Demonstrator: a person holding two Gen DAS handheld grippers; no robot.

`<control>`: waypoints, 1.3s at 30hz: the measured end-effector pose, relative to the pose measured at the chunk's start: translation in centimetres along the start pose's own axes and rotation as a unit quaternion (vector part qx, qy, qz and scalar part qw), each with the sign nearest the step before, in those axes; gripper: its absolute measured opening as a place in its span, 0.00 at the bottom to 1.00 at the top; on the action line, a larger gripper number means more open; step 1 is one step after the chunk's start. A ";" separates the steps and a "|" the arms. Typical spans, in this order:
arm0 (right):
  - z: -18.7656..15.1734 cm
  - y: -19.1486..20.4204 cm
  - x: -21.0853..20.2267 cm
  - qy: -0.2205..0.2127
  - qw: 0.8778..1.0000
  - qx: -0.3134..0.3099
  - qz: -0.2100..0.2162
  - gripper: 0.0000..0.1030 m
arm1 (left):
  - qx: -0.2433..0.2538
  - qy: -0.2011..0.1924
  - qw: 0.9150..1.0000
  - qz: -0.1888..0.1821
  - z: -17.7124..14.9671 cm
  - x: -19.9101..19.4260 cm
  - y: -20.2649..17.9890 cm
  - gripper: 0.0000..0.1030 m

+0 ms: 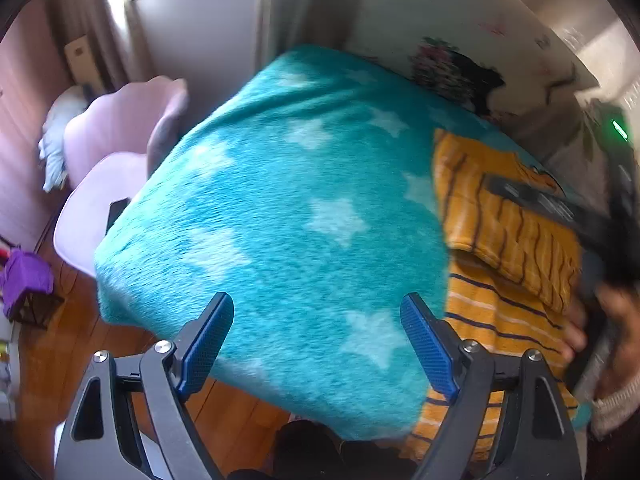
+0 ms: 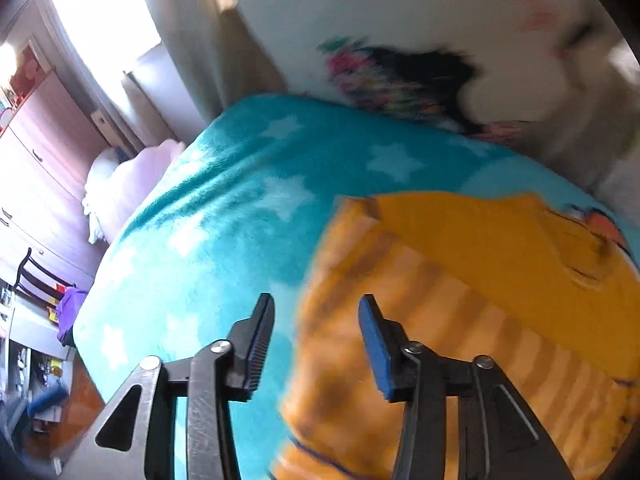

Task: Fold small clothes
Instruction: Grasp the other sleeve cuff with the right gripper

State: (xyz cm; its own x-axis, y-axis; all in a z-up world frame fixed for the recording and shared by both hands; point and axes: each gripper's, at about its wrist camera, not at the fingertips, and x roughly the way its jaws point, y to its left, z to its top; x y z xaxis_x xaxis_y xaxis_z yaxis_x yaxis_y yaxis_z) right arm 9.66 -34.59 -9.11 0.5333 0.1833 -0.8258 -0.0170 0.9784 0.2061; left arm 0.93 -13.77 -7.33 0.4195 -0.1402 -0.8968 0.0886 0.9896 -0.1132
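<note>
Honestly the risk is snagging the fuzzy teal star-print blanket (image 2: 224, 240) along with the orange striped knit garment (image 2: 460, 280) lying flat on it, since both left gripper (image 1: 318, 340) and right gripper (image 2: 316, 336) hang empty, jaws apart.

Through my right tongs' camera the orange striped garment (image 2: 460, 300) was smeared with motion blur, its stripes hard to follow and its right and lower parts cut off by the edge. The printed pillow (image 2: 400, 80) was blurred too. In my left view, my right hand (image 1: 600, 320) was a blur, partly covering the garment.
</note>
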 end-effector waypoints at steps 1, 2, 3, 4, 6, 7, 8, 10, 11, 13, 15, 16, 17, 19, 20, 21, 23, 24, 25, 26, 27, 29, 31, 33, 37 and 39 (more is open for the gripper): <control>-1.2 -1.7 -1.5 -0.007 1.000 0.004 -0.014 0.51 | 0.007 -0.001 1.000 -0.003 0.0 -0.1 -0.8 0.82; -2.3 -3.5 -2.8 -0.011 0.999 0.012 -0.033 0.52 | 0.011 -0.003 1.000 -0.006 -0.1 -0.1 -1.5 0.82; -3.4 -5.5 -4.0 -0.013 0.998 0.022 -0.054 0.52 | 0.016 -0.005 1.000 -0.010 -0.2 -0.2 -2.4 0.82; -4.4 -7.5 -4.9 -0.013 0.997 0.034 -0.075 0.53 | 0.021 -0.006 1.000 -0.011 -0.4 -0.3 -3.2 0.82; -7.0 -12.9 -7.0 -0.012 0.989 0.083 -0.119 0.56 | 0.032 -0.008 0.999 -0.014 -1.1 -0.5 -5.3 0.82; -8.4 -15.6 -7.9 -0.007 0.985 0.111 -0.134 0.58 | 0.037 -0.007 0.999 -0.016 -1.5 -0.5 -6.2 0.82; -9.9 -18.3 -8.6 0.001 0.978 0.142 -0.155 0.58 | 0.041 -0.004 0.999 -0.018 -1.9 -0.5 -7.3 0.82; -12.4 -22.1 -9.4 0.011 0.967 0.189 -0.168 0.59 | 0.049 0.002 0.999 -0.019 -2.6 -0.4 -9.2 0.82; -13.2 -23.3 -9.7 0.010 0.966 0.204 -0.156 0.59 | 0.056 0.004 0.998 -0.019 -3.1 -0.4 -10.4 0.82; -14.4 -24.7 -9.2 0.010 0.967 0.223 -0.120 0.59 | 0.064 0.004 0.998 -0.020 -3.8 -0.6 -12.1 0.82; -14.9 -25.3 -8.0 0.013 0.972 0.221 -0.085 0.57 | 0.074 0.001 0.997 -0.022 -4.7 -1.1 -14.0 0.82; -14.9 -25.3 -7.3 0.015 0.973 0.219 -0.070 0.45 | 0.079 -0.001 0.997 -0.019 -5.1 -1.4 -14.8 0.82; -14.7 -25.1 -7.0 0.007 0.975 0.212 -0.059 0.25 | 0.084 -0.004 0.996 -0.016 -5.4 -1.7 -15.5 0.82; -14.0 -25.0 -7.2 -0.002 0.979 0.202 -0.022 0.12 | 0.092 -0.014 0.996 -0.006 -5.9 -2.2 -16.7 0.82; -14.2 -25.2 -7.4 -0.009 0.980 0.200 -0.014 0.11 | 0.095 -0.018 0.995 -0.001 -6.1 -2.4 -17.4 0.82; -13.7 -25.3 -7.7 -0.016 0.981 0.191 -0.021 0.11 | 0.096 -0.020 0.995 0.002 -6.2 -2.5 -17.7 0.82; -12.9 -26.1 -8.0 -0.022 0.983 0.180 -0.040 0.11 | 0.095 -0.026 0.995 0.009 -6.3 -2.9 -18.3 0.82; -12.7 -26.8 -8.0 -0.021 0.982 0.182 -0.050 0.11 | 0.093 -0.029 0.995 0.011 -6.3 -3.0 -18.5 0.82; -12.4 -27.4 -7.7 -0.016 0.981 0.179 -0.067 0.13 | 0.090 -0.030 0.995 0.012 -6.4 -3.2 -18.8 0.82; -12.6 -27.9 -7.8 -0.010 0.981 0.174 -0.081 0.20 | 0.088 -0.030 0.996 0.011 -6.4 -3.3 -19.1 0.82; -12.7 -28.5 -7.6 -0.003 0.980 0.174 -0.098 0.23 | 0.088 -0.030 0.996 0.010 -6.5 -3.3 -19.4 0.82; -13.6 -29.7 -8.6 -0.011 0.976 0.197 -0.095 0.25 | 0.094 -0.030 0.995 0.009 -6.6 -3.4 -20.3 0.82; -15.1 -30.9 -10.9 -0.037 0.972 0.223 -0.059 0.29 | 0.101 -0.028 0.995 0.005 -6.6 -3.3 -21.2 0.82; -18.0 -32.7 -14.0 -0.061 0.963 0.260 -0.034 0.41 | 0.109 -0.025 0.994 -0.005 -6.7 -3.1 -22.4 0.82; -26.4 -38.5 -21.1 -0.112 0.914 0.389 -0.006 0.58 | 0.138 -0.020 0.990 -0.024 -6.9 -2.6 -25.2 0.82; -30.8 -40.9 -23.6 -0.135 0.876 0.463 0.007 0.64 | 0.154 -0.016 0.987 -0.031 -7.2 -2.4 -26.6 0.82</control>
State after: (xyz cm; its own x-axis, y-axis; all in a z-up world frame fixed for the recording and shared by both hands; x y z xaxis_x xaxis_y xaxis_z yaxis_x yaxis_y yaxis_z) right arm -28.26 -75.97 -14.19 0.7208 0.0433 -0.6918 0.6018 0.4562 0.6555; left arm -8.95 -39.57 -5.29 0.4335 -0.2056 -0.8774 0.3829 0.9234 -0.0272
